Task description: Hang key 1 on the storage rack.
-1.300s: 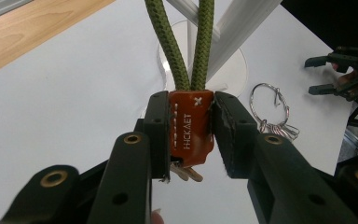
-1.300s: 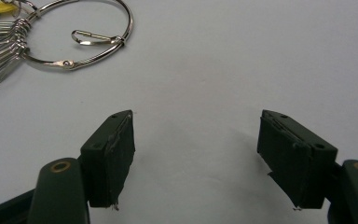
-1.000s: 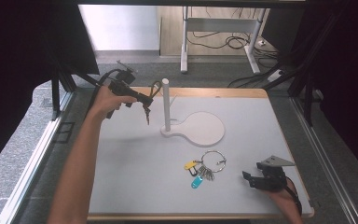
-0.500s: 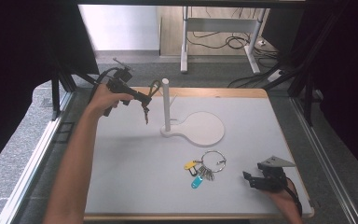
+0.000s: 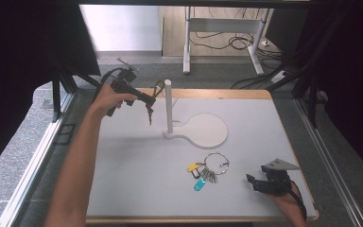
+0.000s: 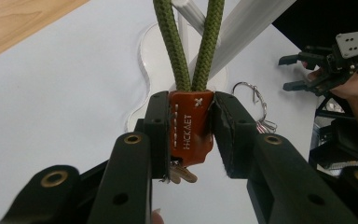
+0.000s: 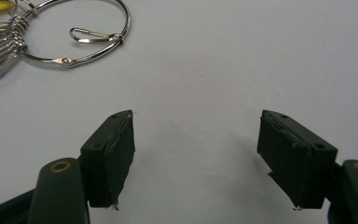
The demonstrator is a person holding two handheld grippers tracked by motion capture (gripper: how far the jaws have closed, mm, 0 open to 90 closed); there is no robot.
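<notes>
White and bare in most places, the worktop (image 5: 137, 179) carried a flat stand with an upright post (image 5: 168, 106). The left gripper (image 6: 189, 135) was raised near that post, its fingers (image 6: 156, 135) clamped on the brown leather tab (image 6: 190, 130) of a green cord loop (image 6: 189, 42), with keys hanging below the tab. The right gripper (image 5: 264, 183) rested near the worktop's front right corner, fingers (image 7: 109, 156) spread wide with nothing between them, close to a ring of keys (image 5: 208, 169).
</notes>
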